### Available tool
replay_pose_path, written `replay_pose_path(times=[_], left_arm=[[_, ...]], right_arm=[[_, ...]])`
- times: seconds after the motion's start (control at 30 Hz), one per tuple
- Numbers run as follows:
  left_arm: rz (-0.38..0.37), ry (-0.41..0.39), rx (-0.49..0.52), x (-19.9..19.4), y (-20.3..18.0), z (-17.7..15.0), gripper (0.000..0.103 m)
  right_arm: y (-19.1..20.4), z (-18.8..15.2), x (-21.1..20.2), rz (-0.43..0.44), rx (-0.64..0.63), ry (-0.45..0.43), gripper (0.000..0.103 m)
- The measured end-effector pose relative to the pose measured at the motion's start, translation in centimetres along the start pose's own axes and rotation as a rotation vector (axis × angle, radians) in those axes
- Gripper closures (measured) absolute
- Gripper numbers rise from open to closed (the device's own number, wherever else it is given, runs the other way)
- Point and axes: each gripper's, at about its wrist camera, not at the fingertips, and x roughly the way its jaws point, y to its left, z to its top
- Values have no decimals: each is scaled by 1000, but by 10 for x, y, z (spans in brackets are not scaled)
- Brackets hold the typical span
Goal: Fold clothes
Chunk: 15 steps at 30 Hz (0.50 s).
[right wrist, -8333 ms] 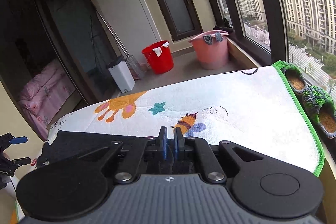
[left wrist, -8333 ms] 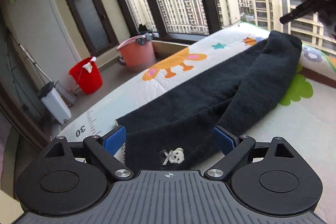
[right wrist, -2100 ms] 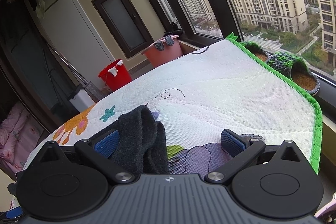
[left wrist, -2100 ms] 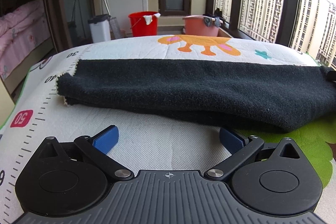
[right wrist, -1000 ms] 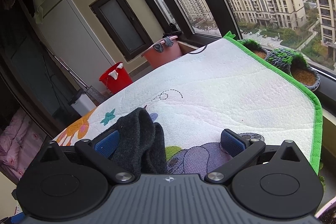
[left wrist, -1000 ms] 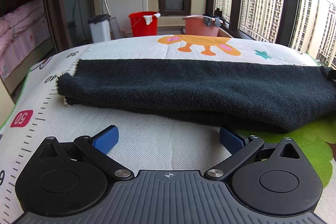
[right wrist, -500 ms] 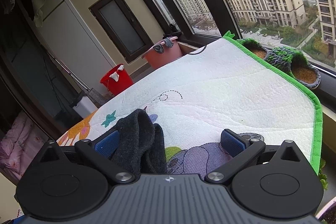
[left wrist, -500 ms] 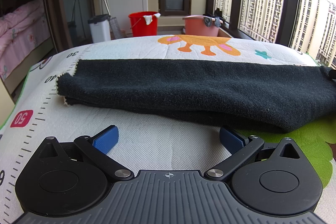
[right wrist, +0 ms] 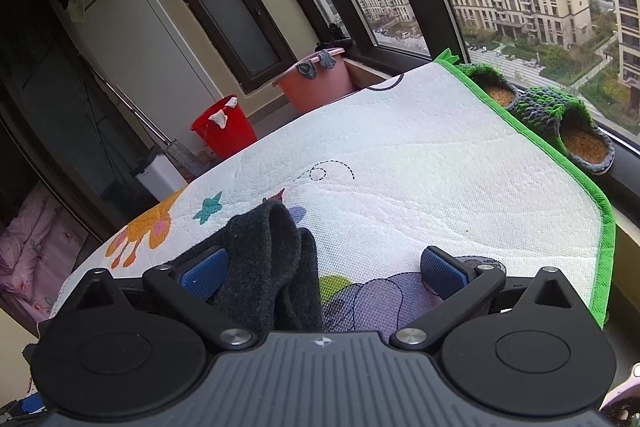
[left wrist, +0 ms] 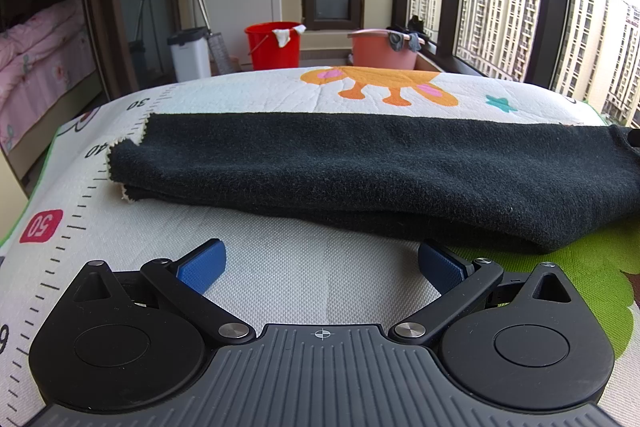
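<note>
one fold down, next grip pending

the garment (left wrist: 360, 171) lies on the mat (left wrist: 280, 267) as a long dark band, doubled lengthwise, its layered edge showing at the left end. the left gripper (left wrist: 322, 263) sits low just in front of the band's near edge, jaws wide apart and holding nothing. the right gripper (right wrist: 324, 263) is also wide open over the other end; a bunched tip of the garment (right wrist: 272, 259) rises between its fingers, close to the left pad, but nothing is pinched.

the step in hand looks like the pause between folds: the lengthwise fold seems done, and the crosswise one is not yet begun. the next move probably calls for closing on one end, through all layers, and carrying it over to the other without dragging the bottom layer askew.

the mat is a white quilted play mat with a ruler print, a giraffe and a green border. beyond it stand a red bucket (left wrist: 274, 45), a pink tub (left wrist: 382, 47), and tall windows; knitted slippers (right wrist: 560, 123) rest on the sill.
</note>
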Motion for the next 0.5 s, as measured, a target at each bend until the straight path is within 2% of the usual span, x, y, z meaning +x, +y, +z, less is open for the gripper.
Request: replay_pose_path(times=[0.03,0.07,0.17,0.23,0.37,0.5], left_arm=[[0,0,0,0,0,0,0],[0,0,0,0,0,0,0],[1,0,3,0,0,0,0],[1,0,3,-1,0,0,0],[4,0,5,-1,-1,0,0],[2,0,2,-1,0,0,0]], right_arm=[[0,-1,-8,35,33,-12,11],[0,-2,-17,69,65,-24,25],[12,-9,-44,120,69,-21,48],[16,-17,-58,127,96,-2,48],[4,-39,-65,87,204,26,47],[-2,-49,-46,144,329,35,44]])
